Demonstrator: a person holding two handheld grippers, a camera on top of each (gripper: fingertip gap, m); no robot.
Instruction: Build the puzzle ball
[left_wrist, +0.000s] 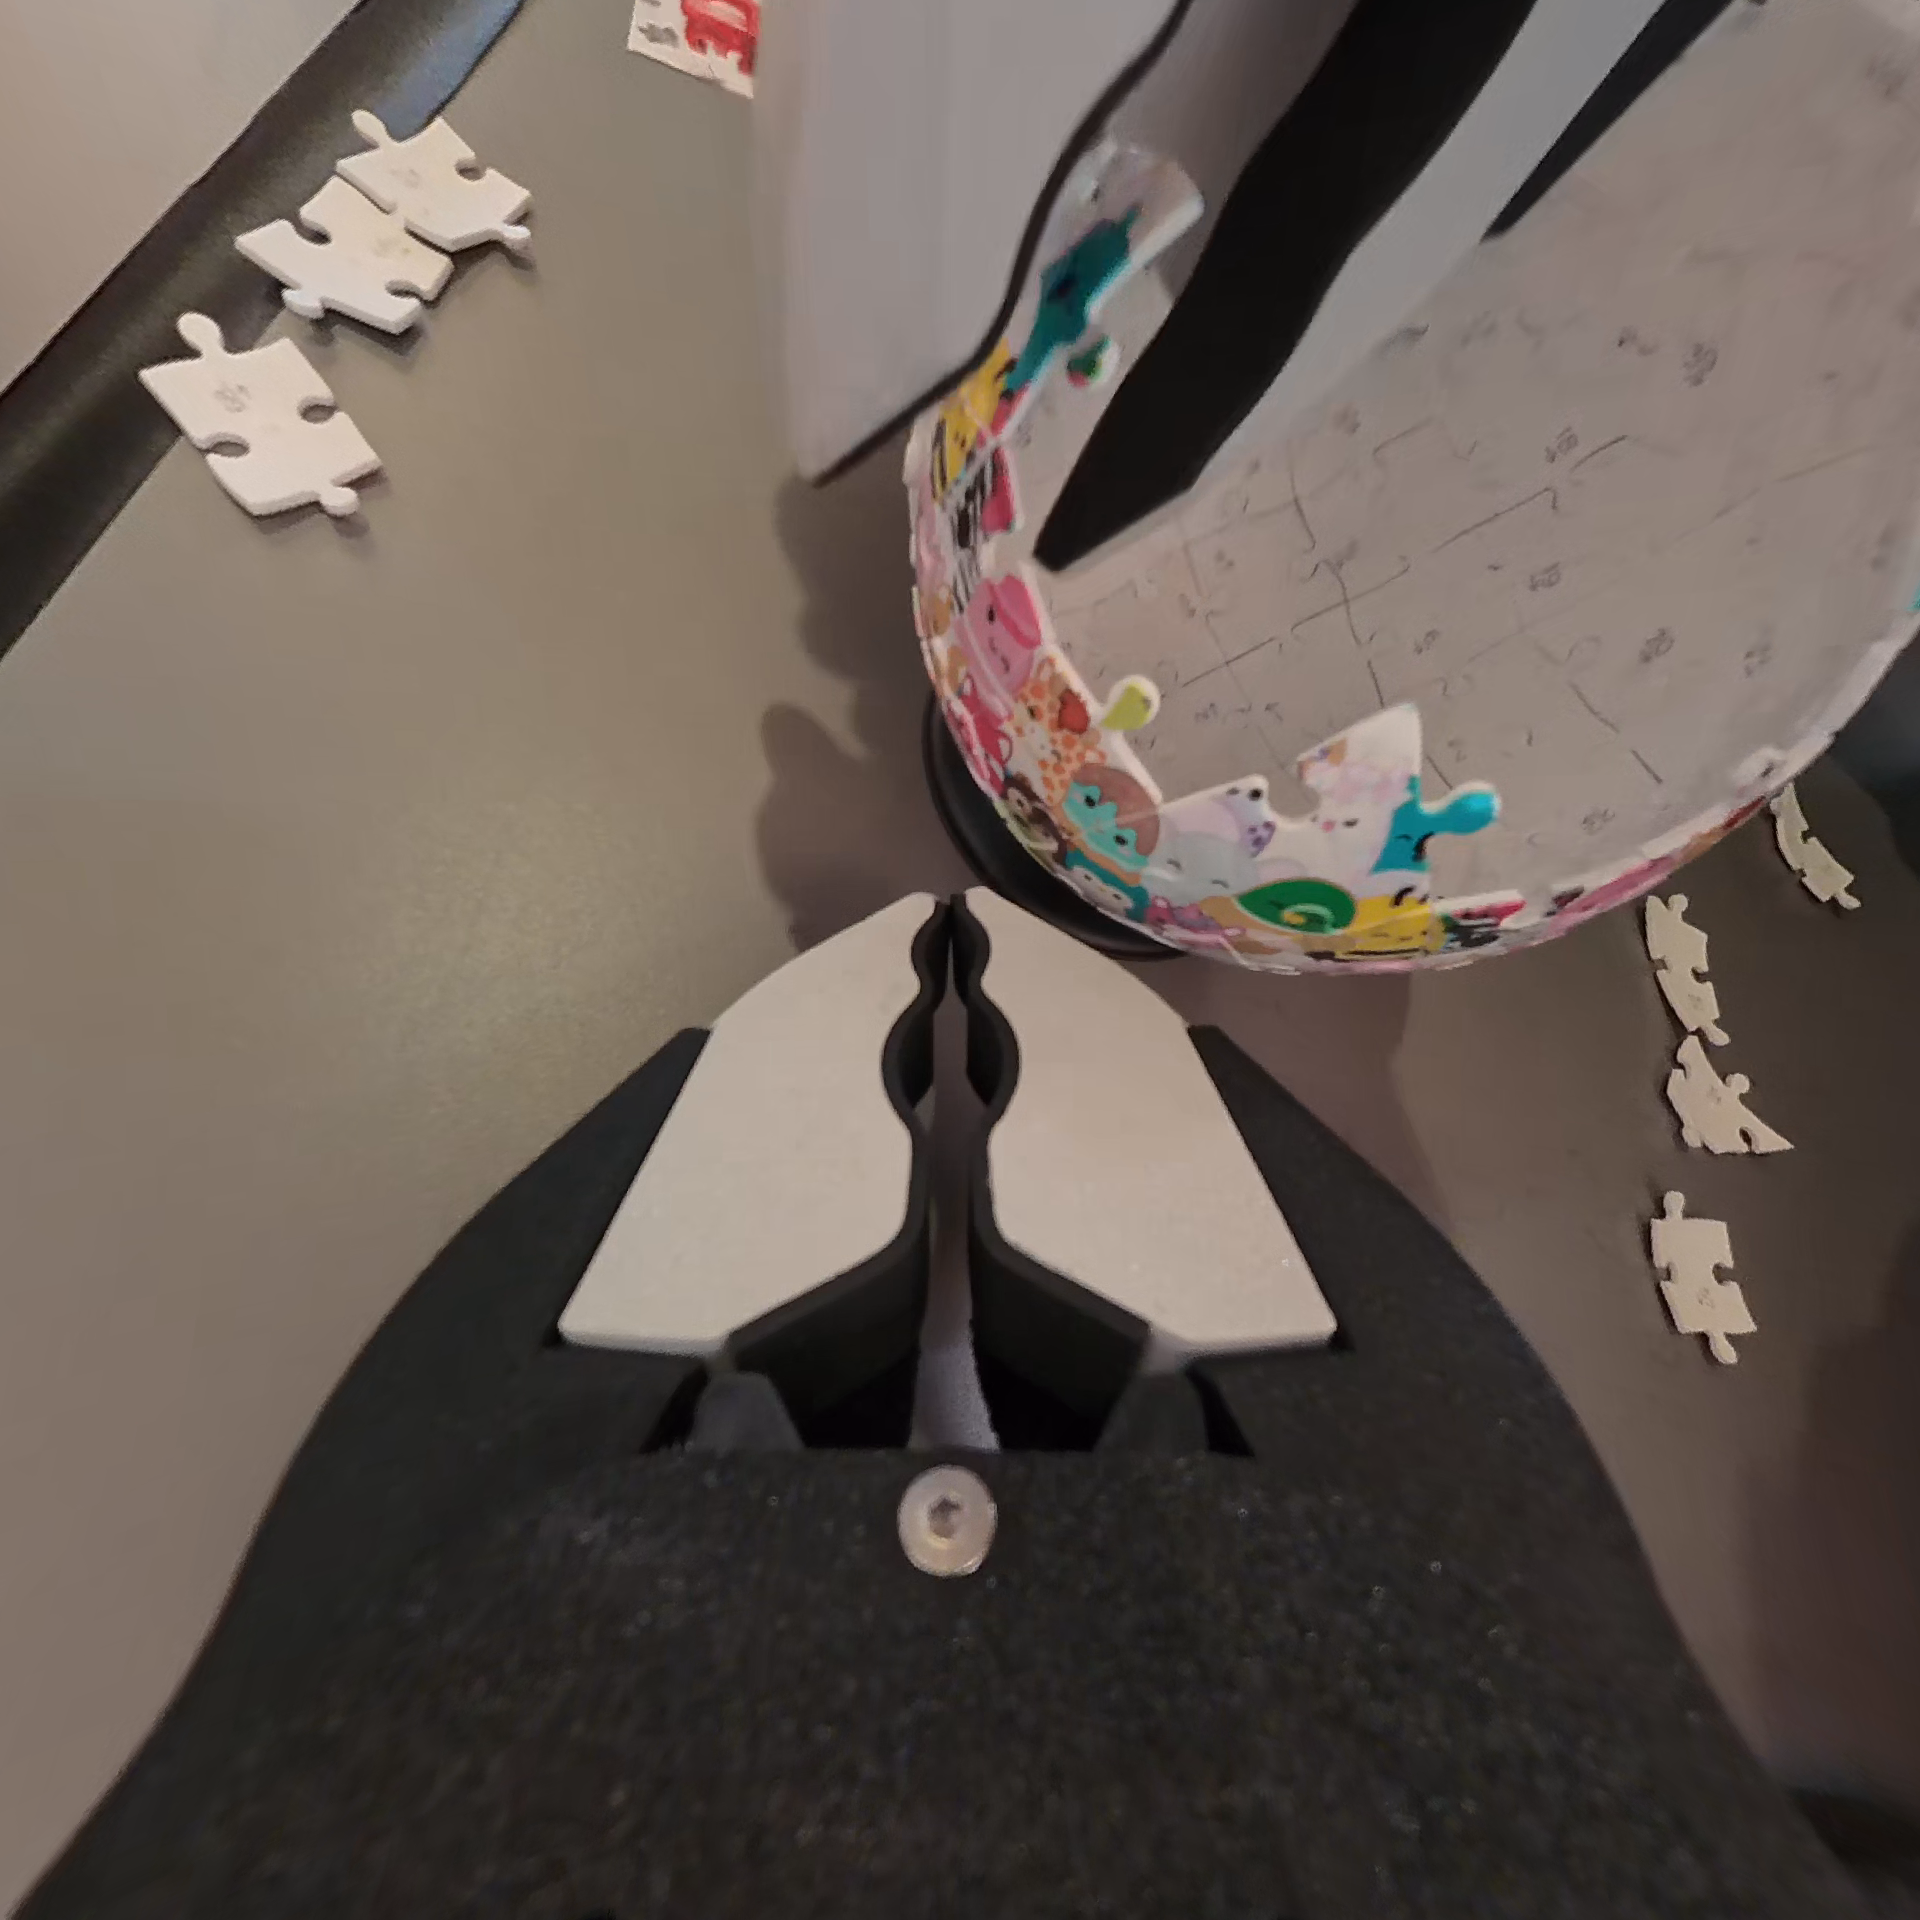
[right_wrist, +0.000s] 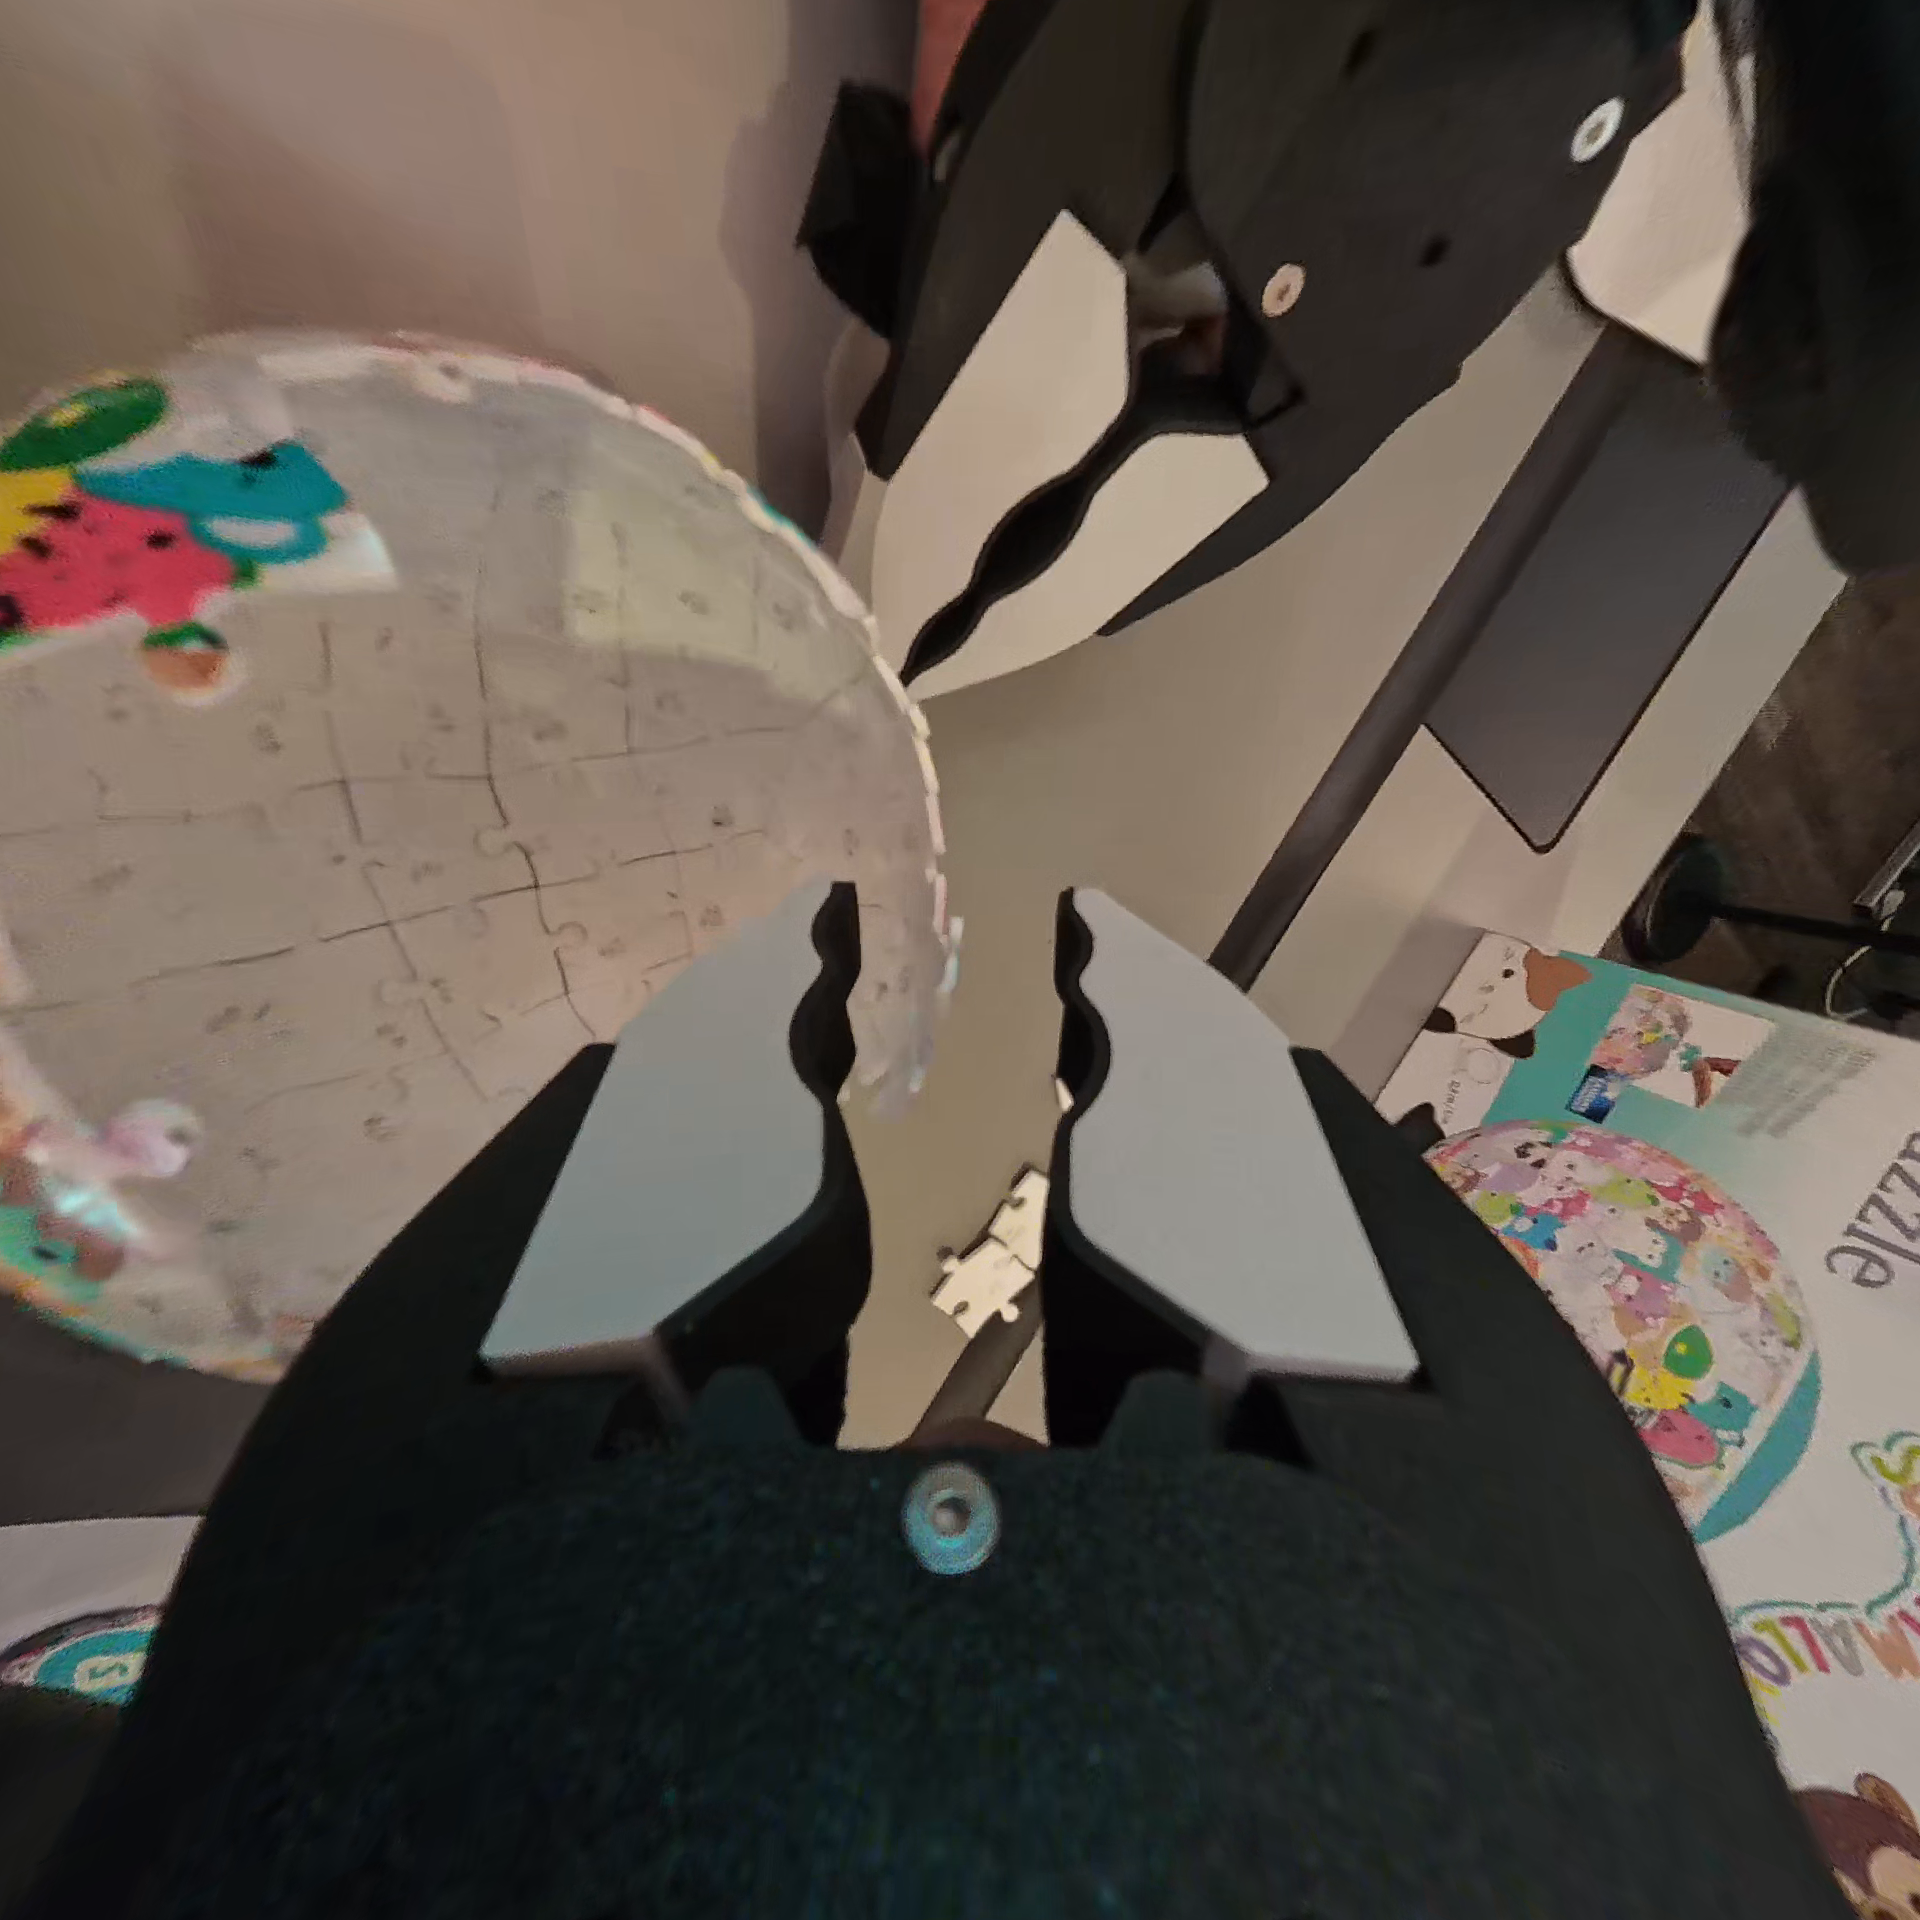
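The half-built puzzle ball (left_wrist: 1403, 582) is an open bowl, coloured outside and white inside, on a black stand (left_wrist: 961, 821). My left gripper (left_wrist: 954, 914) is shut and empty, low beside the stand, just left of the ball. My right gripper (right_wrist: 956, 904) is open, with the ball's rim (right_wrist: 920, 997) between its fingers and not pinched. From the left wrist view, the right gripper (left_wrist: 940, 514) straddles the wall, one finger inside the bowl. A teal piece (left_wrist: 1081, 281) stands up from the rim there. The ball (right_wrist: 416, 831) fills the left of the right wrist view, where the left gripper (right_wrist: 914, 670) also shows.
Loose white face-down pieces lie on the grey table at upper left (left_wrist: 384, 239) and to the right of the ball (left_wrist: 1704, 1049). Two joined pieces (right_wrist: 992, 1257) lie below my right gripper. The puzzle's printed box (right_wrist: 1662, 1299) lies at the right. A dark bar (right_wrist: 1434, 665) crosses the table. Tip to tip, the grippers are about 6 centimetres apart. The dark bar (right_wrist: 1434, 665) is about equally far from each gripper, around 20 centimetres.
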